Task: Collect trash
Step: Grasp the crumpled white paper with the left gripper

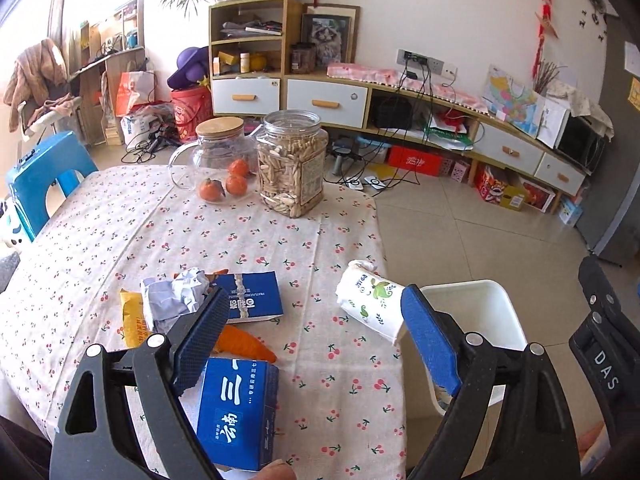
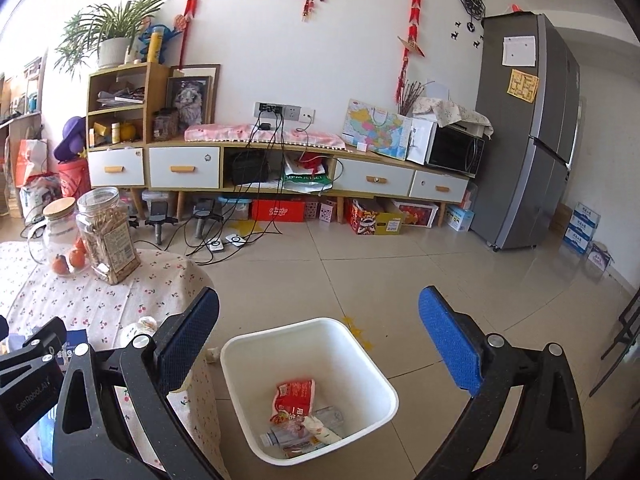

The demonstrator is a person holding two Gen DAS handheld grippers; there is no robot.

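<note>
My left gripper (image 1: 316, 340) is open above the table with the cherry-print cloth (image 1: 248, 240). Trash lies between and around its fingers: a crushed white paper cup (image 1: 370, 306) by the right finger, a blue box (image 1: 238, 414) under the left finger, a blue booklet (image 1: 256, 296), a crumpled white paper (image 1: 176, 296), a yellow wrapper (image 1: 134, 318) and an orange wrapper (image 1: 246, 344). My right gripper (image 2: 320, 340) is open and empty above the white bin (image 2: 308, 392), which holds a red packet (image 2: 294, 396) and a plastic bottle (image 2: 304, 432). The bin's rim (image 1: 472, 292) shows beside the table.
A glass jug with oranges (image 1: 218, 160) and a clear jar of snacks (image 1: 292, 164) stand at the table's far side. A blue stool (image 1: 44, 176) is left of the table. A low cabinet (image 2: 280, 168) and a fridge (image 2: 528, 132) line the far wall across the tiled floor.
</note>
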